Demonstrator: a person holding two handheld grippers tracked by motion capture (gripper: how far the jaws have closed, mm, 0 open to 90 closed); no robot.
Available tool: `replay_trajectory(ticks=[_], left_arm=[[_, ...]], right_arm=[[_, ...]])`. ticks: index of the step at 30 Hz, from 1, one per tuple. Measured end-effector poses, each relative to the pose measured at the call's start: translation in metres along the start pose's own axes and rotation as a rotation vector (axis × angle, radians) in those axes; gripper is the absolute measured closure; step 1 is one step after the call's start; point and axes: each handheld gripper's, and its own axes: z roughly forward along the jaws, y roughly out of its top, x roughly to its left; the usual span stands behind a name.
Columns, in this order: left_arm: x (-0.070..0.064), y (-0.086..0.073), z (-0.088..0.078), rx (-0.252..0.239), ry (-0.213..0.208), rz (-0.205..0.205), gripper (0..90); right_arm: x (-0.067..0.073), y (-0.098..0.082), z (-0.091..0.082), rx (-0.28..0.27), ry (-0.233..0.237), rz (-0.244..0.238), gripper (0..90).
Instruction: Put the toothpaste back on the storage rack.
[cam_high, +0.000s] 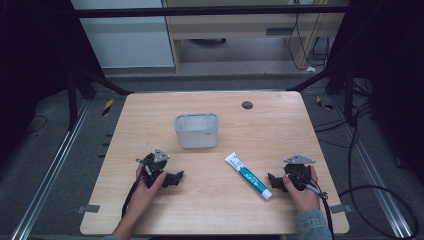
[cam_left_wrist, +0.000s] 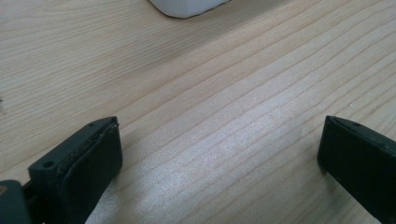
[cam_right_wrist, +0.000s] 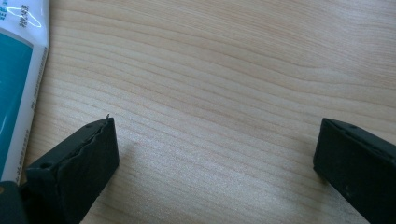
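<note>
Both of my tools rest low on the light wooden counter (cam_high: 150, 115), near its front edge, with nothing between their jaws. My left hand-held gripper (cam_high: 175, 178) sits toward the front left corner, jaws spread wide over bare wood in the left gripper view; I judge it parked there as a ready position, pointing toward the middle of the counter. My right hand-held gripper (cam_high: 274, 182) sits toward the front right corner, jaws likewise spread and empty.

The white and teal squeezable toothpaste tube (cam_high: 248, 176) lies flat on the counter, slanted, cap end toward the front edge, just beside the right hand-held gripper and not touching it. In my judgement it is the item in hand, since the right jaws point at it from close by. The translucent white rectangular plastic tub (cam_high: 196, 130) stands upright at the centre of the counter, well apart from both tools, mouth up, likely as the receiving container.

Limits of observation: in the right gripper view the tube (cam_right_wrist: 18, 70) is cut off by the left border, its print unreadable. In the left gripper view the tub (cam_left_wrist: 189, 7) is cropped to a rim sliver. Its contents cannot be made out
</note>
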Motion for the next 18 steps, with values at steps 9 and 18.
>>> replay_trajectory(ticks=[9,18], left_arm=[[-0.0002,0.0004,0.0005,-0.001,0.003,-0.005,0.0],[-0.0004,-0.0002,0.0000,-0.002,0.006,-0.007,0.0]], right_arm=[[0.0005,-0.0015,-0.0016,0.000,0.011,-0.008,0.6],[0.0017,-0.0031,-0.0033,0.001,0.011,-0.009,0.6]])
